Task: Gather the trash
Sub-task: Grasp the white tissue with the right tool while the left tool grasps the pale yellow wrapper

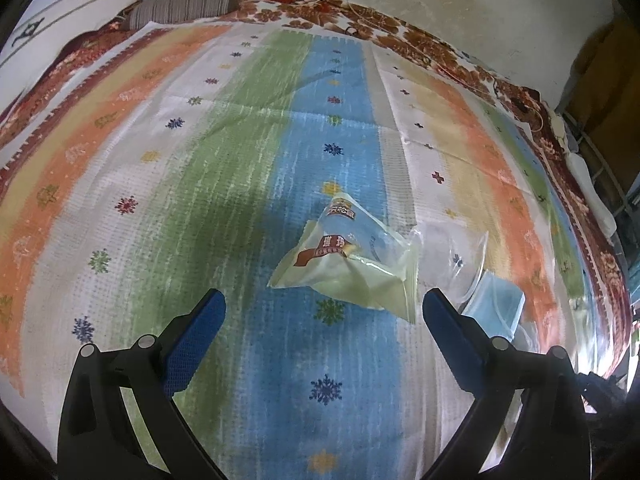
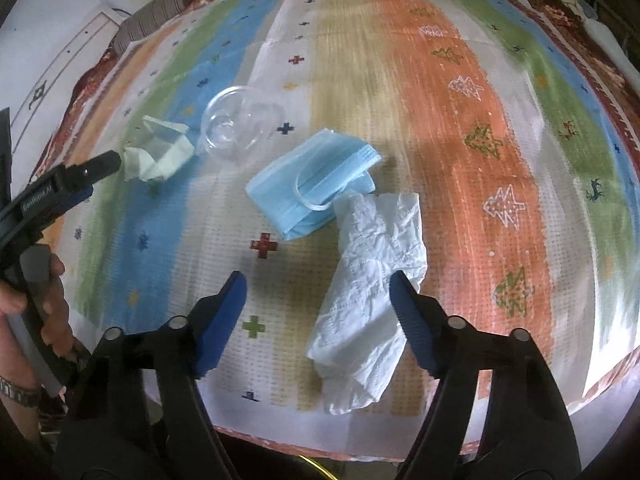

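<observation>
1. I am working over a bed covered with a striped cloth (image 1: 248, 168) in orange, green, blue and white bands, patterned with small crosses and snowflakes
2. My left gripper (image 1: 324, 308) points down at the blue band; its jaws stand wide apart with nothing between them
3. A crumpled snack wrapper (image 1: 348, 264), pale yellow with a brown label, lies on the cloth just ahead of the left gripper, slightly nearer its right finger and not touched by it
4. Beside the wrapper, to the right in the left wrist view, lies a clear plastic cup (image 1: 460, 256) on its side, and just beyond that a folded blue face mask (image 1: 496, 304)
5. My right gripper (image 2: 318, 290) hangs over the near edge of the bed; its jaws are apart and clamp nothing
6. A crumpled white tissue (image 2: 372, 280) lies on the cloth, running under the right gripper's right finger; I cannot tell whether the finger touches it
7. In the right wrist view the face mask (image 2: 316, 184) touches the far end of the tissue, and the cup (image 2: 236, 124) and the wrapper (image 2: 156, 148) lie further off to the left
8. A hand (image 2: 44, 304) holding the left gripper shows at the left edge of that view
9. A striped pillow (image 1: 184, 4) sits at the far end of the bed
</observation>
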{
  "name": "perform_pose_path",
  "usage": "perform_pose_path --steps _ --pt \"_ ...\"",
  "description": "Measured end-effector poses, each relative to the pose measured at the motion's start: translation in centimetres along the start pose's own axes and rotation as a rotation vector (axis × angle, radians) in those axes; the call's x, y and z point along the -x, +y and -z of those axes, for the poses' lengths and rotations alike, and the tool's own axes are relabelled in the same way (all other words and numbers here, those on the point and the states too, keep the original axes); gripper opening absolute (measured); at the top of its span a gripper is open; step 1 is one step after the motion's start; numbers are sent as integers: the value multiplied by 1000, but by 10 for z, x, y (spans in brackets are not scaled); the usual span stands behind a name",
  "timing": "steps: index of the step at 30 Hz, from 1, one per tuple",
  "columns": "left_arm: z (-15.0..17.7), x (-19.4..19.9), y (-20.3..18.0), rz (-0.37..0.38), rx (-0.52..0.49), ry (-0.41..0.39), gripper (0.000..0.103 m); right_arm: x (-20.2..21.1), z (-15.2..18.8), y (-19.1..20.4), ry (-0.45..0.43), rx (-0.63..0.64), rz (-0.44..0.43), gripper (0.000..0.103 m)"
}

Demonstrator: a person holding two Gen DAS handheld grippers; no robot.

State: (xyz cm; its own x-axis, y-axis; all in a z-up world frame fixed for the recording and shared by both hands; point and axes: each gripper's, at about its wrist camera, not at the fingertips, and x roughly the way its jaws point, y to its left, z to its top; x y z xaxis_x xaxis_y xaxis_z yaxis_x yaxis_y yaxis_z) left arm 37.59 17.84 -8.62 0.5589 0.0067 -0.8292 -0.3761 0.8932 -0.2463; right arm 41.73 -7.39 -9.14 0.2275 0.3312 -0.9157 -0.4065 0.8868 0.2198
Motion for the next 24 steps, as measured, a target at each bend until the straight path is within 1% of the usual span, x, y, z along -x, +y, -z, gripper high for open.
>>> perform_pose_path --steps 5,7,9,11,12,14,16,17,19,20,21,22,23,24 --pt "-6 -9 -8 8 -21 1 96 -6 -3 -9 11 -11 21 62" --pt "-9 -12 -11 10 -22 0 96 -8 -3 -11 16 -15 26 57" --pt "-12 -16 -12 15 -18 -3 96 -12 -4 -13 25 -13 29 55" --pt "-14 -20 -13 15 -11 1 96 -16 -3 -14 35 -5 38 51" --pt "-15 -23 -13 10 -10 6 93 -18 -3 -16 40 -3 46 50" --pt "-17 -26 -15 -28 -19 13 86 -22 -2 -20 50 -5 80 45" --pt "-20 -29 -13 -4 -8 20 85 -25 -1 -24 62 -18 87 36" --pt "-22 -32 -12 -2 3 30 83 -26 -1 -27 65 -26 85 34" --pt "-22 -37 -9 -22 16 46 76 -26 -1 -30 65 -32 84 24" --pt "-21 -39 -8 -24 22 53 69 -25 0 -32 67 -30 85 22" --pt "-19 -43 -7 -33 20 64 66 -25 -1 -32 67 -30 86 19" --pt "-18 -45 -8 -61 1 68 60 -25 -1 -33 67 -31 86 17" --pt "-16 -46 -9 -72 -16 69 40 -25 -1 -33 68 -33 85 16" --pt "-15 -46 -9 -67 -26 71 25 -25 -1 -32 68 -32 83 13"
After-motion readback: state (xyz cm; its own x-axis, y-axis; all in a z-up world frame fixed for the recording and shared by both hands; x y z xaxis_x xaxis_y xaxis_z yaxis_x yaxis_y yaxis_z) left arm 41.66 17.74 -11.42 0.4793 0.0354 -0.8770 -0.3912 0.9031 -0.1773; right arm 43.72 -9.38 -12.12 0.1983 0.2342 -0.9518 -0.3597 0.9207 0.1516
